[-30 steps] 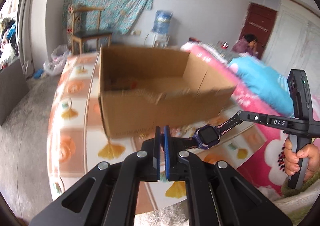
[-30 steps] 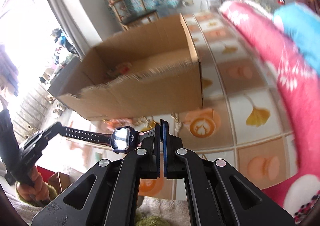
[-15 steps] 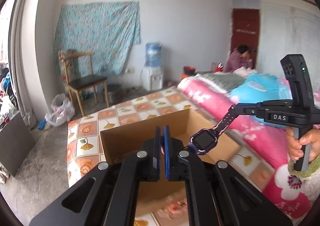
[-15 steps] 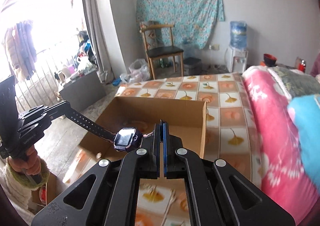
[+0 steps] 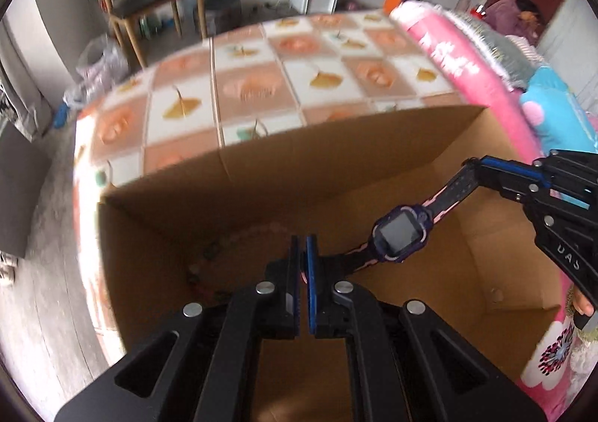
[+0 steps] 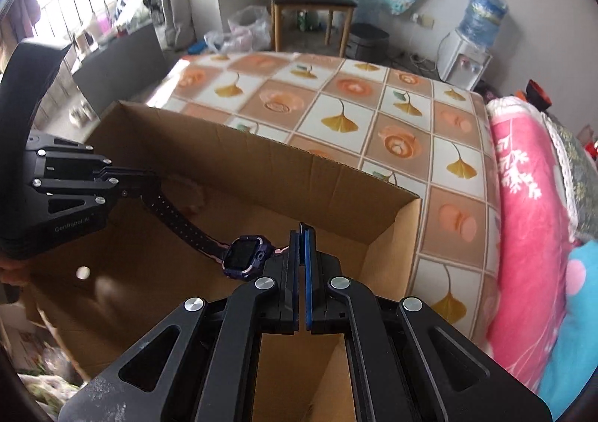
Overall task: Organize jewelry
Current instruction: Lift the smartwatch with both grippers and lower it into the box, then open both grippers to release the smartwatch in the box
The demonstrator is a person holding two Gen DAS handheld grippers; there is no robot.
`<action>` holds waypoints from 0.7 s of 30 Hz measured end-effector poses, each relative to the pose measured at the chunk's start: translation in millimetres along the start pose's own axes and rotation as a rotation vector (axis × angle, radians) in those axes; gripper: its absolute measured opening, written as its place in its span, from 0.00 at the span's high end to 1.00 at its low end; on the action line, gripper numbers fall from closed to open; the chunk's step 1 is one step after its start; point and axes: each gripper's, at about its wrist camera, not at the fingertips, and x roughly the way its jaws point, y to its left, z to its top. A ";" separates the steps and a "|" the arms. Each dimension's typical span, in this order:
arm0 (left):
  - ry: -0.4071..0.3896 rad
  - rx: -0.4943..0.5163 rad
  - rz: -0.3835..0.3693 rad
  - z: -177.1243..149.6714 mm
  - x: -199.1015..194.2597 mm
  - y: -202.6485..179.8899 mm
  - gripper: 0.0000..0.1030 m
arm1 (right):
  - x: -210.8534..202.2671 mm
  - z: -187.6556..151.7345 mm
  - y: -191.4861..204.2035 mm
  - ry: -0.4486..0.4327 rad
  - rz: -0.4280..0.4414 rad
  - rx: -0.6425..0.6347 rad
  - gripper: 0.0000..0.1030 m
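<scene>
The watch (image 5: 401, 237) is held stretched over the open cardboard box (image 5: 336, 145), one strap end clamped in the left gripper (image 5: 303, 253), the other in the right gripper (image 5: 471, 166) at 2 o'clock. Two-ended hold judged to keep straps untangled for lowering inside.

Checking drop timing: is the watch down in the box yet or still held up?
Held up. The watch hangs stretched over the open box, one strap end in each shut gripper: left, right.

A bed (image 6: 392, 115) with a checked ginkgo-leaf sheet carries an open cardboard box (image 6: 306, 175) and a pink quilt (image 6: 523, 197).
</scene>
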 end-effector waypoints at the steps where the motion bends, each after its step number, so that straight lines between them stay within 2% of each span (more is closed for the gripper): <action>1: 0.016 -0.007 0.006 0.9 4.1 0.2 0.97 | 5.4 0.9 -0.8 0.015 -0.013 -0.014 0.99; 7: 0.060 -0.030 0.008 -3.8 10.1 8.3 0.96 | 9.8 2.3 -13.1 0.044 -0.005 0.002 0.97; 11: 0.049 -0.043 -0.003 -6.5 -1.0 13.8 0.88 | -1.9 5.0 -25.5 0.008 0.019 0.042 0.96; 18: -0.041 -0.058 -0.044 -24.9 -46.5 19.3 0.75 | -44.0 -1.1 -51.8 -0.085 0.052 0.145 0.94; 19: -0.064 -0.057 -0.050 -29.9 -55.9 19.9 0.72 | -52.8 -4.5 -54.5 -0.106 0.057 0.157 0.89; 21: -0.114 -0.060 -0.060 -41.9 -76.9 20.5 0.60 | -73.6 -15.0 -60.4 -0.155 0.069 0.189 0.79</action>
